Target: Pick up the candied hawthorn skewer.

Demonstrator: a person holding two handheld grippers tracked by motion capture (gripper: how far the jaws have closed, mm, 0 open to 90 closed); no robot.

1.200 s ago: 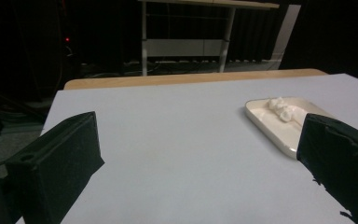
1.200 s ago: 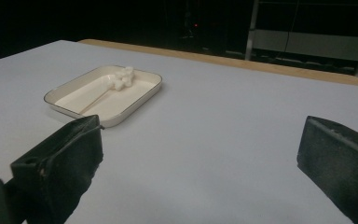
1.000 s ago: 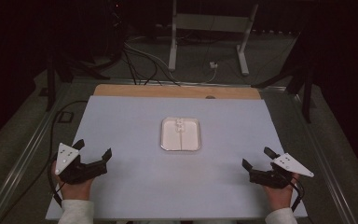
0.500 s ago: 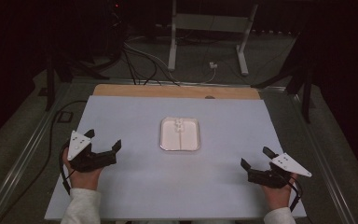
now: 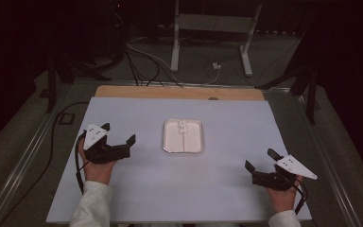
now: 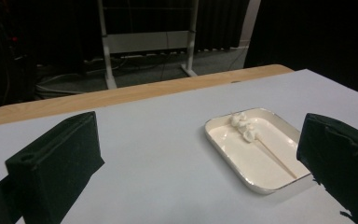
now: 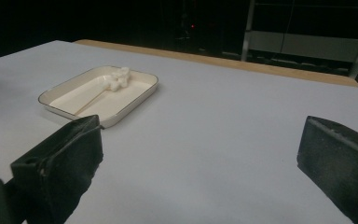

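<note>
White desk (image 5: pixel 179 189) carries a tray (image 5: pixel 170 142) holding a skewer (image 5: pixel 183 137); left tongs (image 5: pixel 118 134) and right tongs (image 5: pixel 260 158) gape wide, well apart from it.

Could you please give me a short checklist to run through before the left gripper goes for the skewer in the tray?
1. Left gripper open: ok, its jaws stand wide apart.
2. Right gripper open and holding nothing: ok.
3. Skewer lies inside the tray, white pieces at the far end, bare stick toward the person: ok.
4. Path from left gripper to tray free of other things on the table: ok.
5. Tray sits flat: ok.
6. Whether the white pieces are firm on the stick: cannot tell.
</note>
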